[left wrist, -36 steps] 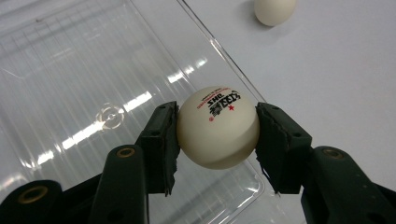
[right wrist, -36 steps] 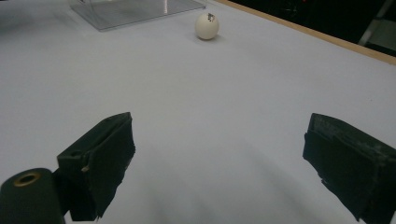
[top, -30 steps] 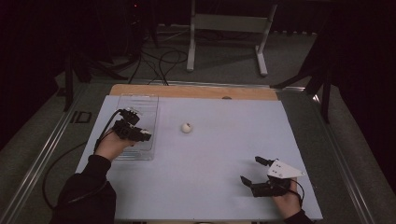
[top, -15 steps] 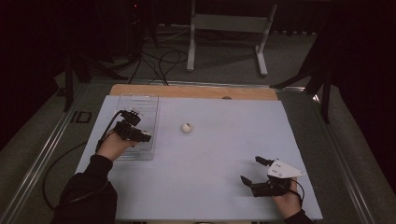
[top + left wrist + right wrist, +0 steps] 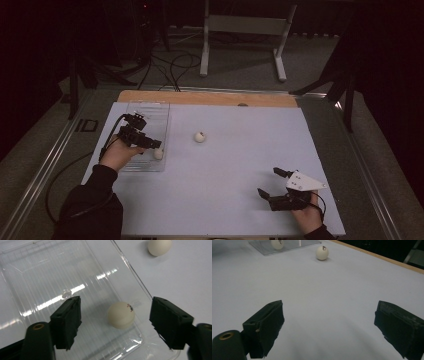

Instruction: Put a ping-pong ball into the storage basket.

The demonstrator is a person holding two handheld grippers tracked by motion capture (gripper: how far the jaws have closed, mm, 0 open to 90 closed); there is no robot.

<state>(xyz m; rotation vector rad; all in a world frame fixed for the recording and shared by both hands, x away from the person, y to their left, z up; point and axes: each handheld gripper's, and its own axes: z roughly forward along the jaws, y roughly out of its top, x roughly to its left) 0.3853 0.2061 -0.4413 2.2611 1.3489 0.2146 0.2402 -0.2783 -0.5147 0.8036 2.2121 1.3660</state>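
Black, blocky rubber-faced jaws of my left gripper (image 5: 116, 325) stand wide apart, holding nothing. Between them, a little nearer the right-hand jaw and touching neither, sits a smooth, matte white ping-pong ball with small dark print (image 5: 121, 315). It rests inside a shallow clear plastic tray with fine ribbing (image 5: 50, 277), close to the tray's near corner and its right-hand wall. Overhead lights streak across the ribs of the tray floor beyond my left-hand jaw. Past the tray's edge, up and to the right of the tool, a second white ball (image 5: 159, 246) lies on the pale lilac-white tabletop (image 5: 187, 277), well apart from the first.

From the high view, my left gripper (image 5: 150, 144) hangs over the tray's near end (image 5: 145, 165), the trayed ball (image 5: 158, 154) just beside its tips and the loose ball (image 5: 200, 136) farther out on the table.

My right gripper (image 5: 329, 327) is also spread wide and empty, low over the bare tabletop; both balls lie far ahead of it, the loose one (image 5: 322, 252) nearer than the trayed one (image 5: 277, 243).
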